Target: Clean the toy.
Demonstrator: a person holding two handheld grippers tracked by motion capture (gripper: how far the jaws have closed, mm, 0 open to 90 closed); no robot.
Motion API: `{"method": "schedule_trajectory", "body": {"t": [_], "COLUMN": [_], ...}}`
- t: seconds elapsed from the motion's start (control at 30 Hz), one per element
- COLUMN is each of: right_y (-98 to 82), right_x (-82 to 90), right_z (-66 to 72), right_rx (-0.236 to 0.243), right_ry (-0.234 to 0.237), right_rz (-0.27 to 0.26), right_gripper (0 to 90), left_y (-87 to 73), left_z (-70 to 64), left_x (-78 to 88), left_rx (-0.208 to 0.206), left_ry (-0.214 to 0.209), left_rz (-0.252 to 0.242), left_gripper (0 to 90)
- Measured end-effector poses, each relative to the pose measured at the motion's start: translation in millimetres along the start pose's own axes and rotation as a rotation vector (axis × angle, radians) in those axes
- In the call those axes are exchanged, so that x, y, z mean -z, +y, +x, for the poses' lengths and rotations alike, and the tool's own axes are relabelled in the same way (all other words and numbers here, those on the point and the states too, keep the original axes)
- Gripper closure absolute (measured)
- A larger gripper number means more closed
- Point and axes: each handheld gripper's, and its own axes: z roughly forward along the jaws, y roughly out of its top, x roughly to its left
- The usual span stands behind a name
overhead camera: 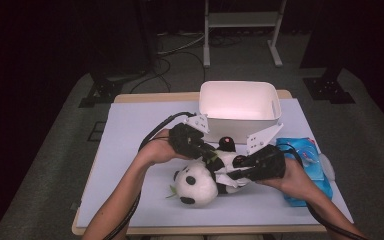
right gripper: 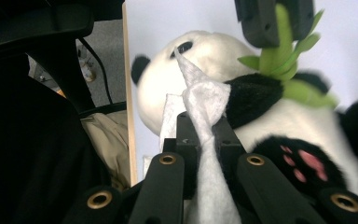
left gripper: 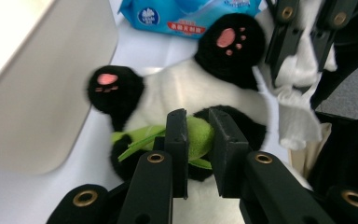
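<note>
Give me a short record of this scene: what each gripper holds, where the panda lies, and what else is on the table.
left gripper: shut on the green bamboo sprig of the plush panda
right gripper: shut on a white wet wipe, held against the panda
panda: lying on the pale table mat, pink-padded paws up
white bin: behind the panda, looks empty
blue wipes pack: right of the panda

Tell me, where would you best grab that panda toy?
By the green bamboo sprig on the panda belly, coming from above. It stands proud of the rounded, soft body and is narrow enough to fit between the fingers; the left gripper already pinches it there.
</note>
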Motion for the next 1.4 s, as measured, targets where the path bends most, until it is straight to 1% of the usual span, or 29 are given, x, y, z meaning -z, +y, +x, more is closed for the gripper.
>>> {"method": "schedule_trajectory", "body": {"t": [0.07,0.1,0.13,0.17,0.2,0.23,0.27,0.3,0.33,0.4,0.43,0.5,0.53,0.57,0.6,0.63,0.67,0.73,0.77,0.8,0.83,0.9,0.93,1.0,1.03,1.13,1.23,1.33,1.4], "right_y": [1.0,1.9,1.9,1.9,1.8,1.8,1.5,1.0,0.8,0.4,-1.4,-2.2,-4.9,-6.2,-6.2,-9.7,-9.7,-12.9,-16.0,-16.0,-19.0,-21.6,-22.7,-24.4,-24.5,-25.1,-25.6,-24.4,-22.5], "right_x": [-0.5,0.2,0.2,1.7,2.7,2.7,3.8,5.7,6.0,6.4,6.6,6.5,5.5,4.5,4.5,2.3,2.3,-0.7,-2.6,-2.6,-3.6,-5.0,-6.0,-7.6,-8.2,-10.0,-15.7,-20.1,-16.5], "right_z": [-0.1,-1.9,-1.9,-5.0,-6.6,-6.6,-8.3,-12.3,-13.3,-15.3,-20.1,-21.5,-25.7,-26.8,-26.8,-29.9,-29.9,-31.7,-32.6,-32.6,-33.2,-32.2,-31.6,-30.1,-28.5,-27.0,-23.5,-22.0,-23.7], "right_rx": [-0.001,0.0,0.0,0.003,-0.005,-0.005,-0.009,-0.015,-0.021,-0.02,-0.029,-0.035,-0.035,-0.048,-0.048,-0.057,-0.057,-0.063,-0.077,-0.077,-0.084,-0.098,-0.099,-0.1,-0.107,-0.104,-0.109,-0.095,-0.093], "right_ry": [-0.004,-0.017,-0.017,-0.037,-0.045,-0.045,-0.053,-0.072,-0.078,-0.084,-0.096,-0.096,-0.104,-0.104,-0.104,-0.099,-0.099,-0.092,-0.081,-0.081,-0.065,-0.042,-0.036,-0.021,-0.017,-0.005,0.034,0.035,0.011], "right_rz": [0.0,0.004,0.004,0.008,0.014,0.014,0.016,0.026,0.029,0.039,0.06,0.064,0.086,0.098,0.098,0.113,0.113,0.133,0.146,0.146,0.15,0.16,0.167,0.167,0.17,0.168,0.167,0.169,0.146], "right_gripper": [83.8,83.8,83.8,83.8,83.8,83.8,83.8,83.8,83.8,83.8,83.8,83.8,83.8,83.8,83.8,83.8,83.8,83.8,83.8,83.8,83.9,83.9,83.9,83.9,83.8,83.9,83.9,83.8,83.8], "left_y": [1.9,1.5,0.6,-1.8,-2.9,-2.9,-3.7,-4.2,-4.2,-4.1,-3.9,-3.9,-4.0,-4.2,-4.2,-4.5,-4.5,-4.6,-4.5,-4.2,-3.6,-3.1,-2.2,0.8,0.8,3.7,5.1,3.1,1.1], "left_z": [-1.1,-2.1,-2.2,-2.6,-3.3,-3.3,-4.1,-5.6,-7.0,-8.6,-9.4,-11.3,-12.8,-13.0,-13.0,-13.3,-13.3,-12.9,-12.7,-12.4,-11.7,-11.4,-11.3,-11.1,-11.1,-10.8,-10.1,-11.8,-12.3], "left_x": [-1.3,-4.6,-7.1,-13.6,-17.1,-17.1,-21.1,-25.9,-28.1,-29.7,-30.2,-30.8,-30.6,-30.6,-30.6,-30.4,-30.4,-30.2,-29.8,-29.5,-28.6,-28.0,-27.4,-26.5,-26.5,-25.6,-24.8,-27.0,-27.4], "left_rx": [-0.007,-0.005,-0.008,-0.012,-0.006,-0.006,-0.002,-0.001,0.001,0.0,-0.002,-0.009,-0.012,-0.013,-0.013,-0.015,-0.015,-0.017,-0.018,-0.018,-0.018,-0.022,-0.025,-0.032,-0.032,-0.03,-0.035,-0.035,-0.032], "left_ry": [-0.008,-0.013,-0.018,-0.041,-0.053,-0.053,-0.065,-0.092,-0.098,-0.104,-0.106,-0.107,-0.106,-0.107,-0.107,-0.108,-0.108,-0.104,-0.101,-0.1,-0.088,-0.085,-0.076,-0.06,-0.06,-0.047,-0.041,-0.055,-0.063], "left_rz": [0.009,0.018,0.023,0.039,0.034,0.034,0.03,0.033,0.03,0.03,0.03,0.034,0.036,0.037,0.037,0.035,0.035,0.036,0.035,0.034,0.028,0.028,0.027,0.022,0.022,0.021,0.026,0.035,0.041], "left_gripper": [78.1,78.0,78.0,77.8,77.3,77.0,77.0,75.7,75.4,75.3,75.3,75.3,75.3,75.2,75.2,75.3,75.3,75.5,75.8,75.8,76.3,76.7,76.9,77.1,77.3,77.3,77.3,76.8,75.7]}}
